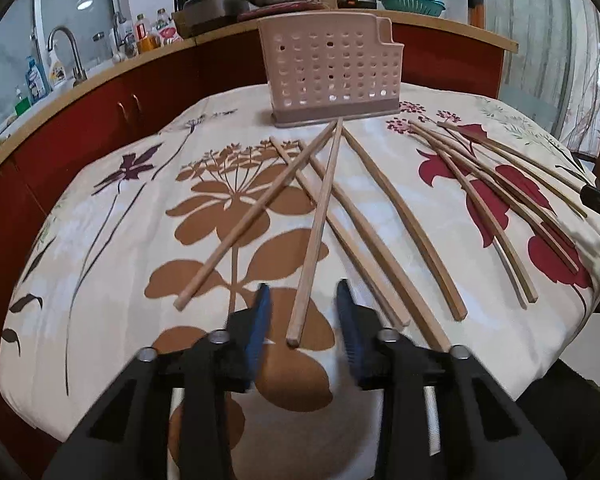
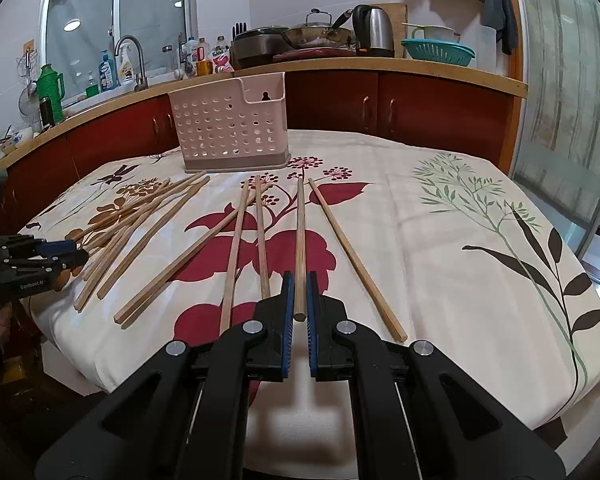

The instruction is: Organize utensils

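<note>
Left wrist view: the left tool (image 1: 302,308) hangs low over the floral tabletop (image 1: 100,240), its blue pads standing apart on either side of the near end of one chopstick (image 1: 316,236). The pads do not press on it; the stick lies flat on the cloth, its long axis running away from the tool toward the perforated pink holder (image 1: 328,76) at the far edge. The straddling stance suggests a pinch at the thick end, so the stick could then be tipped upright into the holder. More chopsticks (image 1: 404,220) fan out alongside, tips converging toward the holder.

Right wrist view: the right tool (image 2: 299,296) is drawn narrow around the near end of another chopstick (image 2: 300,240), pads against its sides. That stick also points straight ahead, toward the holder (image 2: 232,136), which stands upright and looks empty through its holes. The left tool (image 2: 74,254) shows at the left edge.
</note>
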